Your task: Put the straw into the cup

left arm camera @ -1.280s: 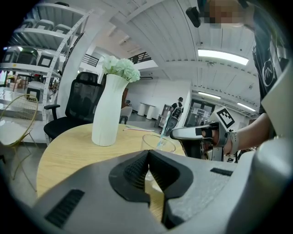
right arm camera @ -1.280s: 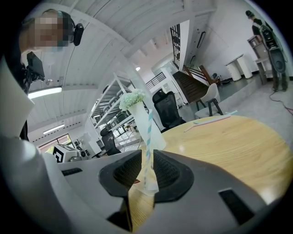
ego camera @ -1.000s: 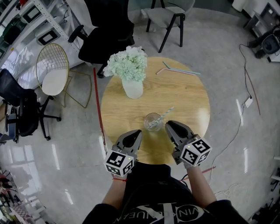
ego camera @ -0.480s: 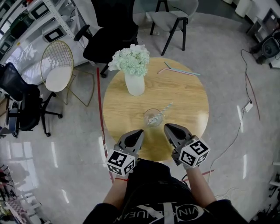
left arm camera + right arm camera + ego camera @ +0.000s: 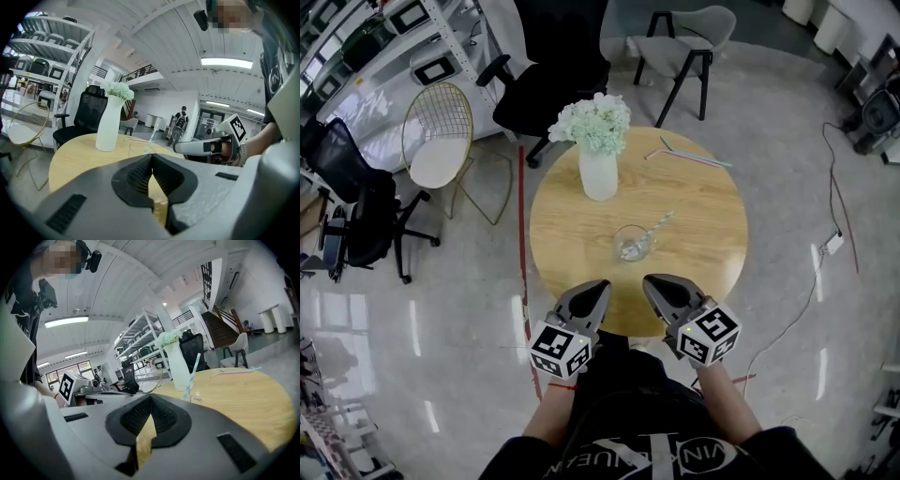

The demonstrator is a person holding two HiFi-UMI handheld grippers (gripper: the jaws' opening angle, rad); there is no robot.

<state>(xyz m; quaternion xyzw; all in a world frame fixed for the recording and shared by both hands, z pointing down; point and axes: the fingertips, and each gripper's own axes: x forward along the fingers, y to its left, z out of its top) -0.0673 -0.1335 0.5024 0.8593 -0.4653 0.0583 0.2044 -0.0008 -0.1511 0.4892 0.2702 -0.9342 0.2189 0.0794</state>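
A clear glass cup (image 5: 630, 245) stands on the round wooden table (image 5: 703, 225), and a striped straw (image 5: 658, 226) leans in it toward the right. Both grippers hover at the table's near edge, short of the cup. My left gripper (image 5: 599, 287) is shut with nothing in it, and so is my right gripper (image 5: 650, 283). In the left gripper view, the straw (image 5: 151, 137) rises past my shut left gripper (image 5: 151, 157). In the right gripper view, the straw (image 5: 192, 372) stands beyond my shut right gripper (image 5: 150, 398), in front of the vase.
A white vase of pale flowers (image 5: 598, 157) stands at the table's far left. Two loose straws (image 5: 692, 157) lie at the far right edge. A black office chair (image 5: 551, 75), a grey chair (image 5: 689, 47) and a gold wire chair (image 5: 439, 141) surround the table.
Both grippers have drawn back from beside the cup to the table's near edge. The cup and its straw have stayed in place.
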